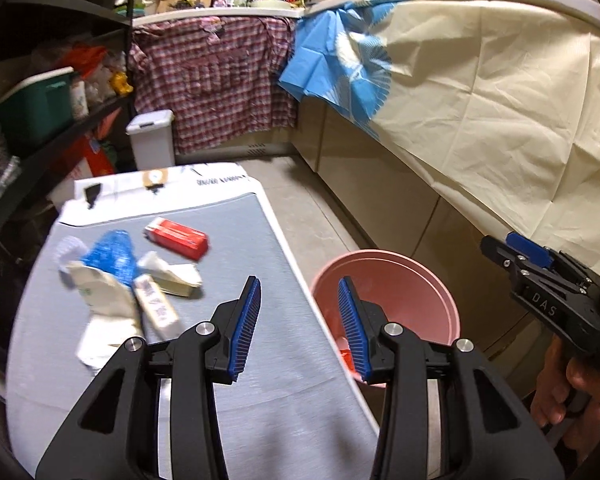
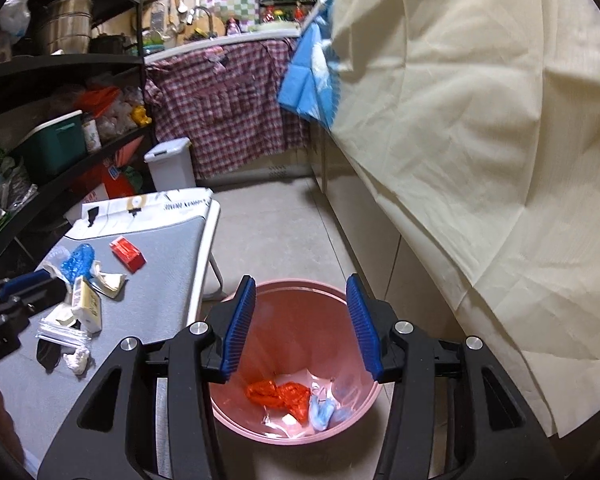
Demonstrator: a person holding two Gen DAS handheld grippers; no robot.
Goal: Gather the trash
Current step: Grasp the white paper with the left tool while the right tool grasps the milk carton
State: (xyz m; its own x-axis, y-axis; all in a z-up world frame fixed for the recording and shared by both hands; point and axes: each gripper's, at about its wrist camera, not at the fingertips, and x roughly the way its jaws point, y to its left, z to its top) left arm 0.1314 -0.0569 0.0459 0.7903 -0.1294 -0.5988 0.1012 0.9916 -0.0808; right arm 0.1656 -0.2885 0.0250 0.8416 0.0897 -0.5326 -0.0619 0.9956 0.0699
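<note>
The trash is now in two places. Some of it lies already in the pink bin (image 2: 296, 364): a crumpled orange wrapper (image 2: 278, 394) and pale blue pieces (image 2: 324, 410) rest on its bottom. The rest is on the grey worktop (image 1: 260, 380) just beside the bin, on its left: a red box (image 1: 178, 237), a blue crumpled bag (image 1: 110, 254), a white carton (image 1: 156, 306) and some white paper (image 1: 108, 316) in a loose heap. In the right wrist view a small white wad (image 2: 77, 360) and a clear plastic bag (image 2: 62, 334) lie also there, on the nearer part of the heap.

The right gripper (image 2: 300, 324) hangs over the bin with its jaws spread and nothing between them. The left gripper (image 1: 298, 328) is above the worktop edge next to the bin, jaws also spread and empty.

In my judgement the step in hand is between two pick-ups: both tools are free, and the worktop is not yet cleared. The next move calls for one gripper to go to the heap left of the bin, to close on a single piece, probably the near carton, and to carry it over the bin rim. The soft paper may slip or drag its neighbours, so a low and centred pinch is needed.
</note>
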